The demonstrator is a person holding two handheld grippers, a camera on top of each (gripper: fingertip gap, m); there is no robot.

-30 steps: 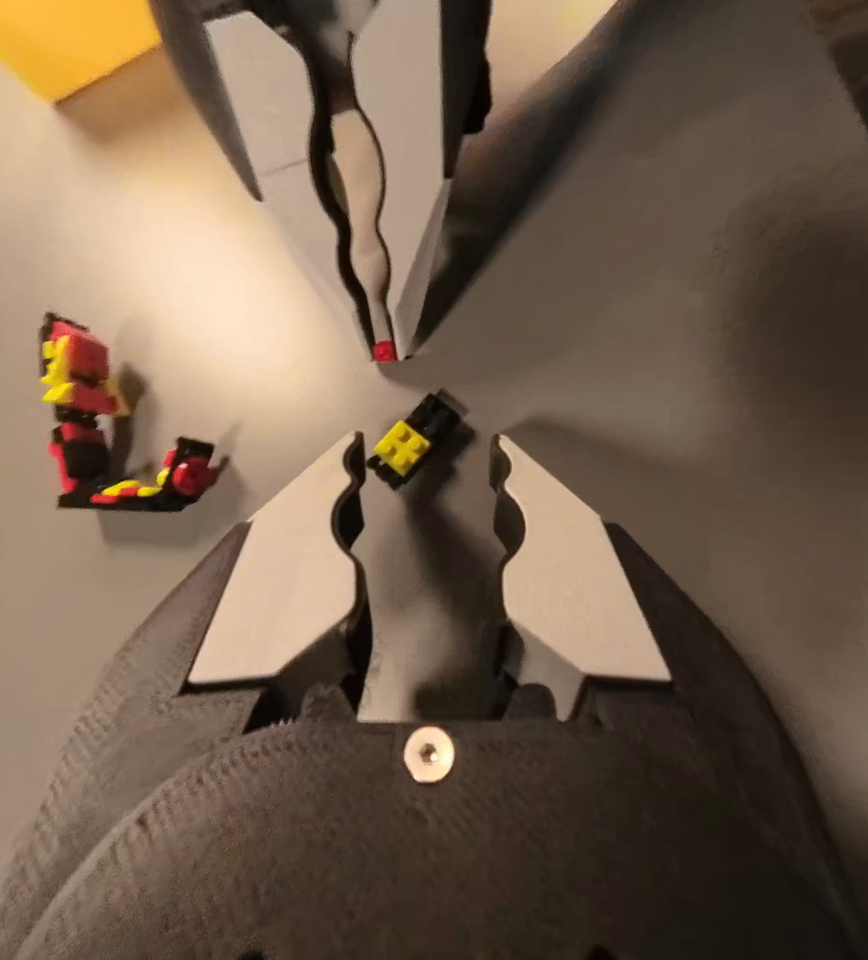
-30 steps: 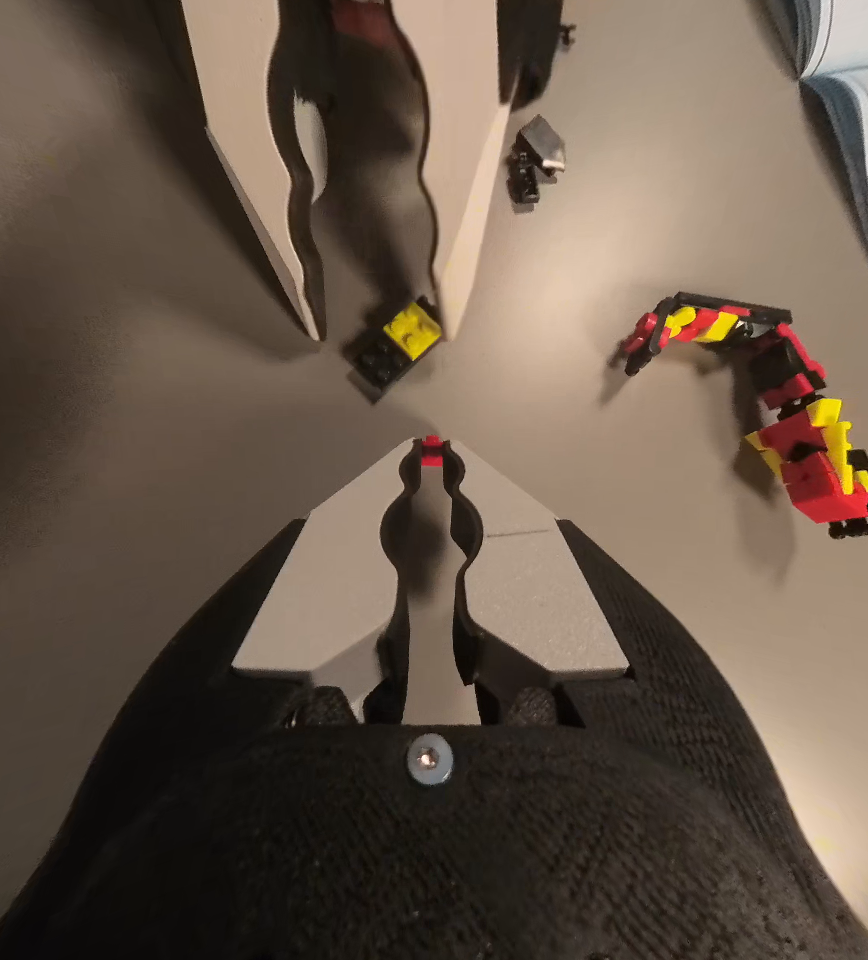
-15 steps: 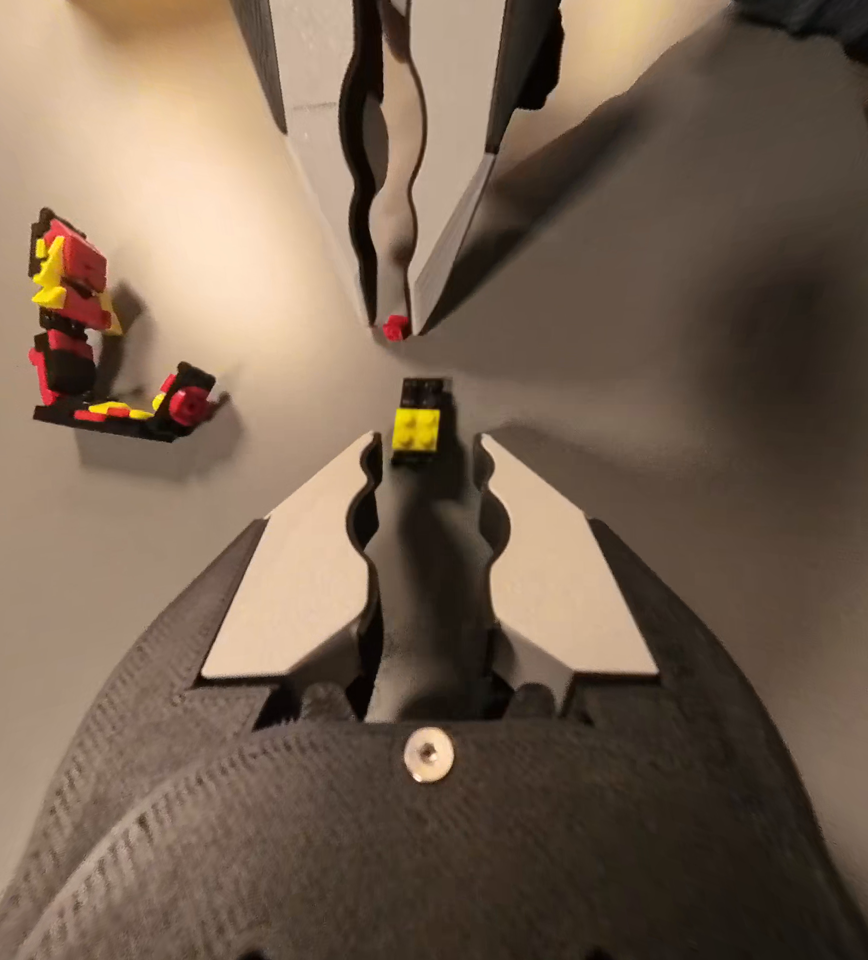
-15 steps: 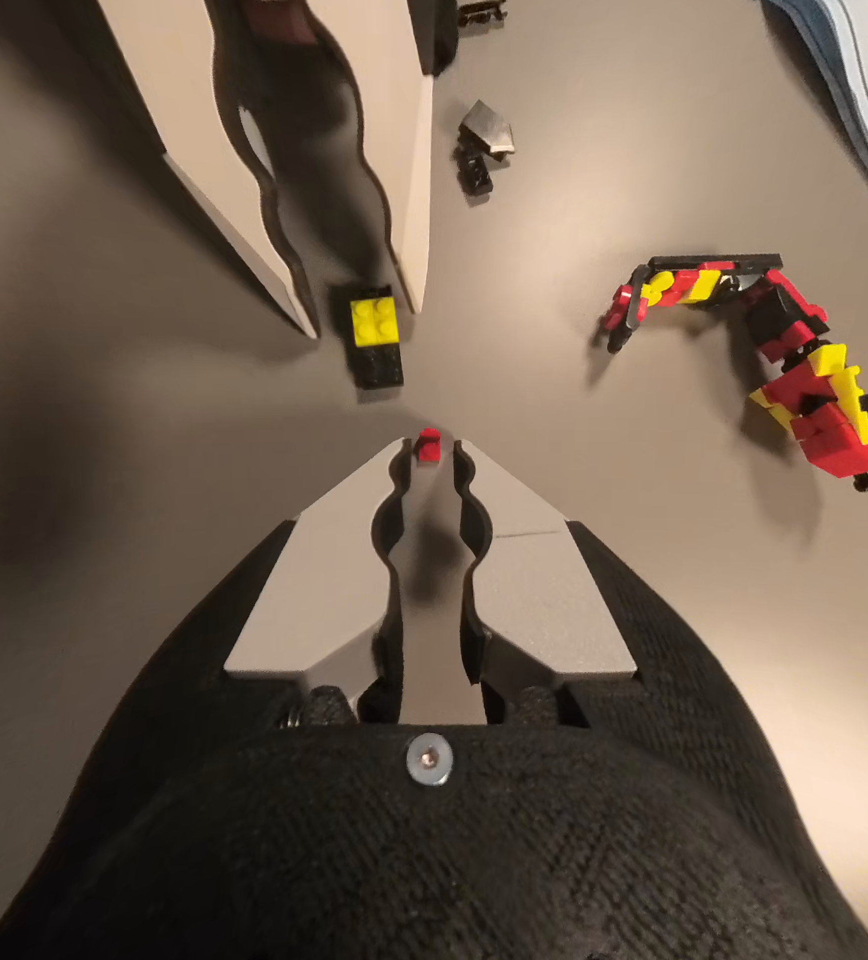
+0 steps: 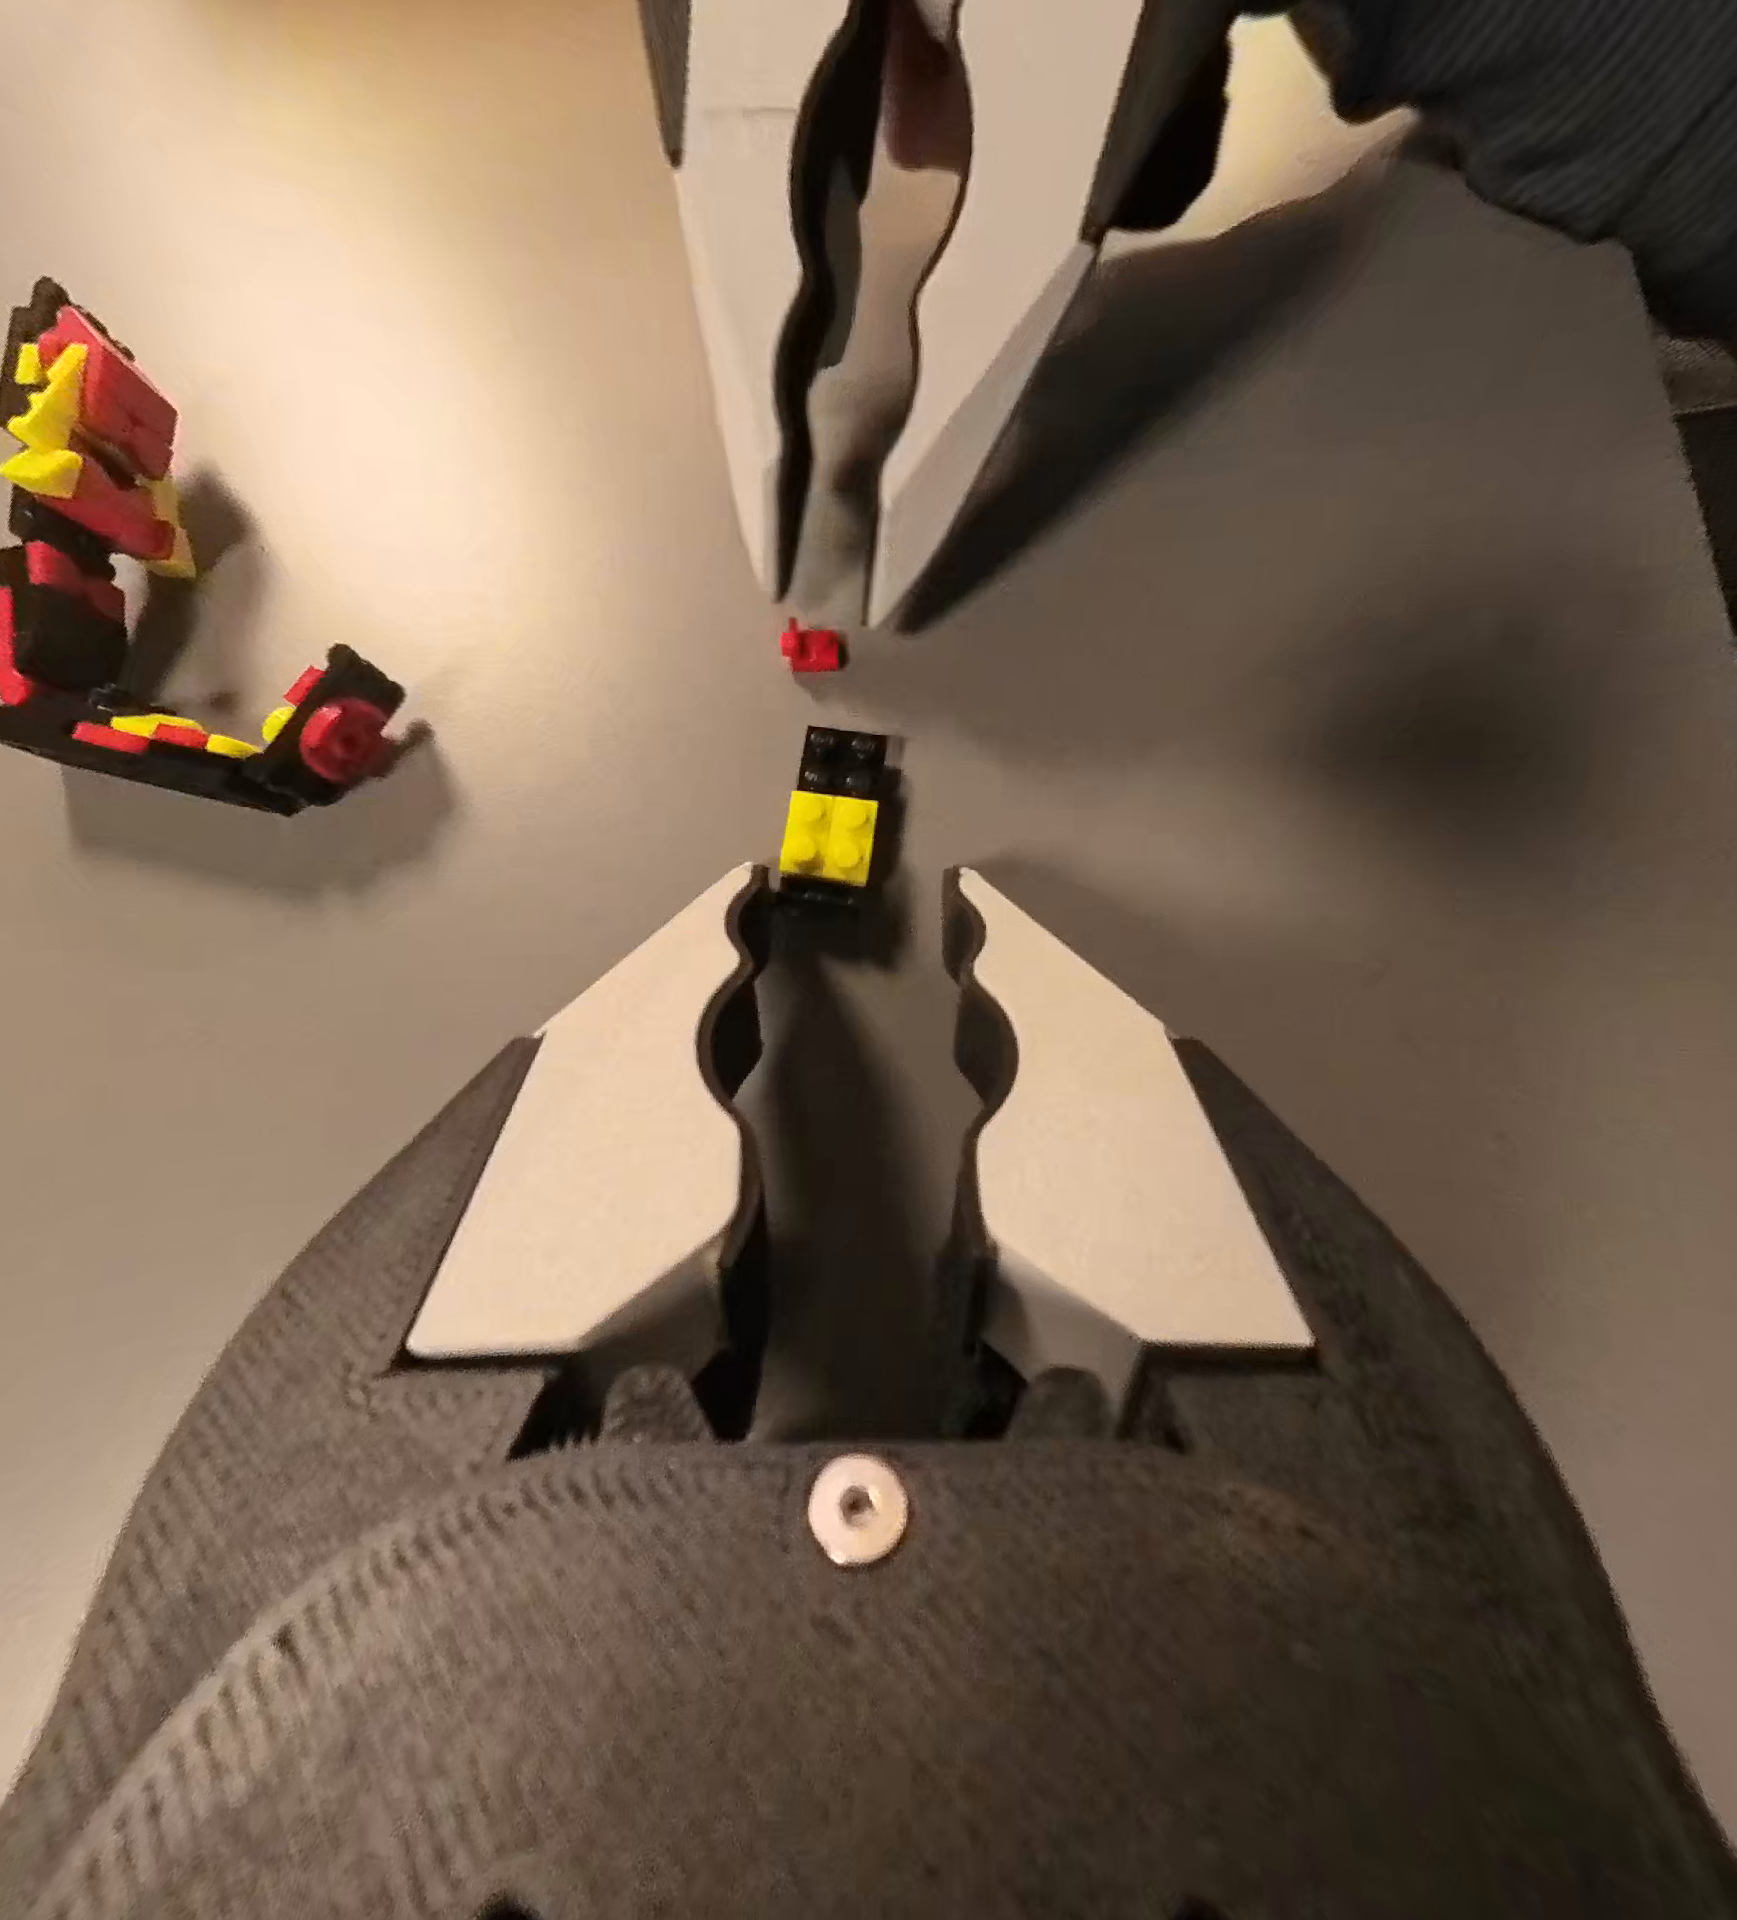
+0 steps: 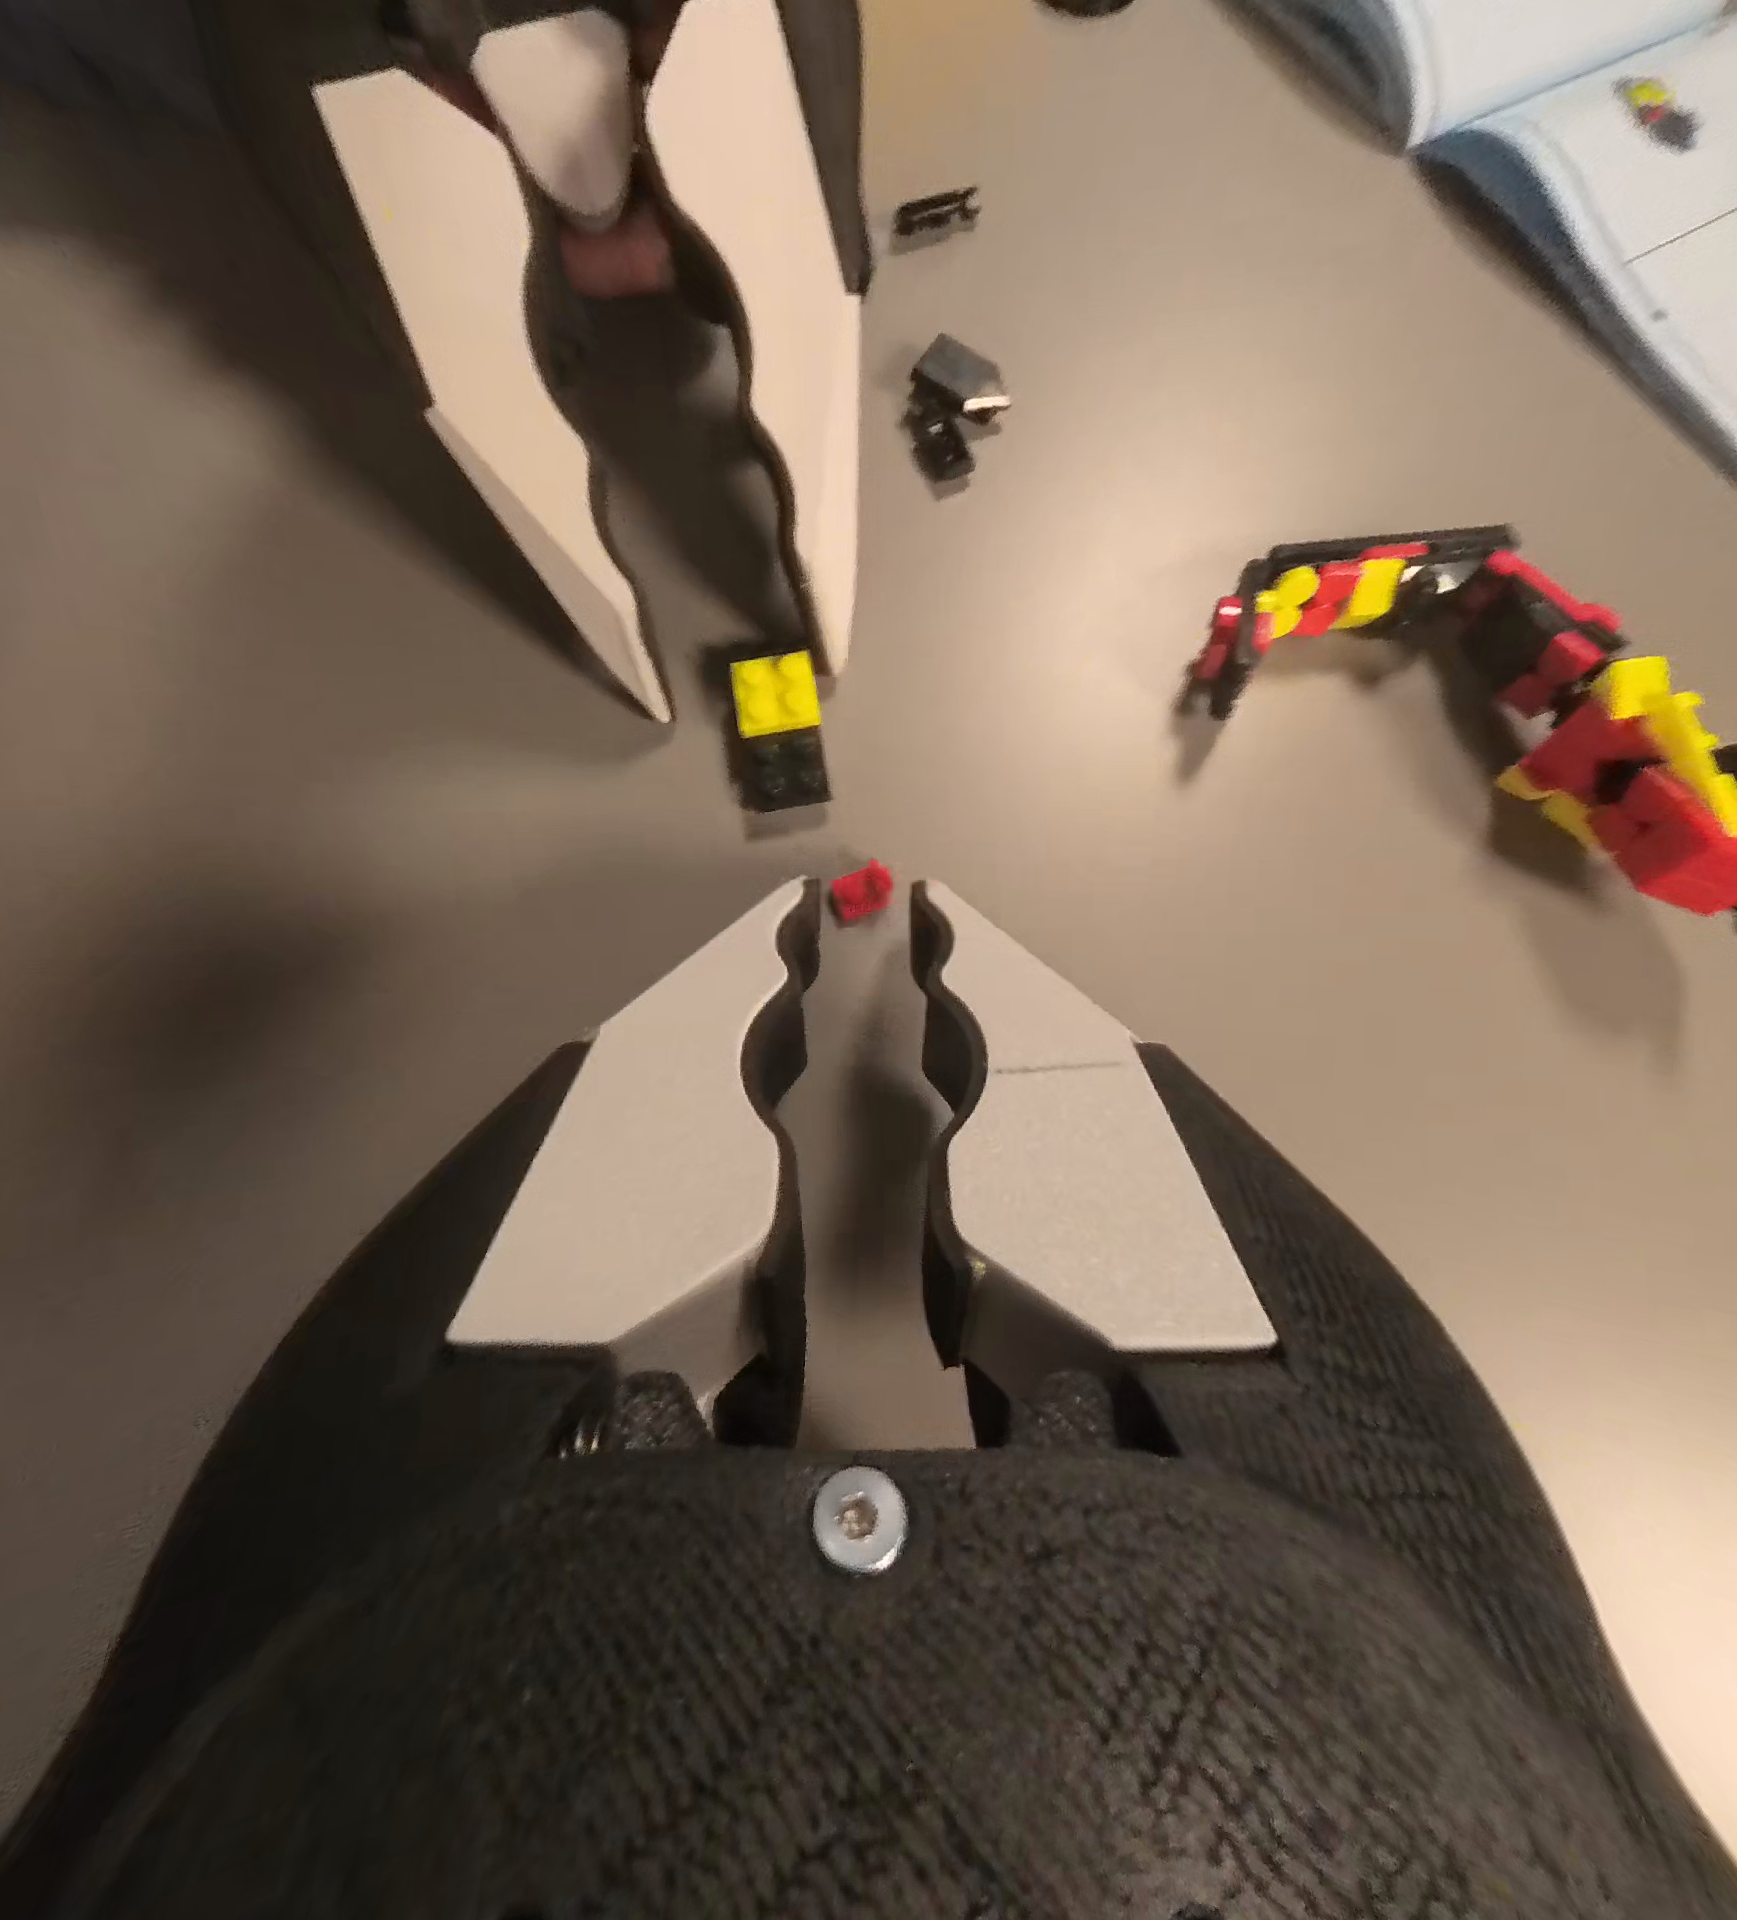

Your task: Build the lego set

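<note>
Grey table (image 5: 1363, 935), items:
- L gripper (image 5: 856, 883): jaws apart, tips either side of black plate w/ yellow brick (image 5: 838, 821); nothing clamped.
- R gripper (image 6: 859, 894): jaws slightly apart, small red piece (image 6: 861, 891) lying loose on table at its tips, just beside the plate.
- Red/yellow/black part-built model (image 6: 1529, 707): off to one side, well apart.
- Small black bits (image 6: 952, 410), booklet (image 6: 1674, 208): far edge.

Yellow-on-black brick (image 5: 836, 821), red piece (image 5: 814, 646)
</note>
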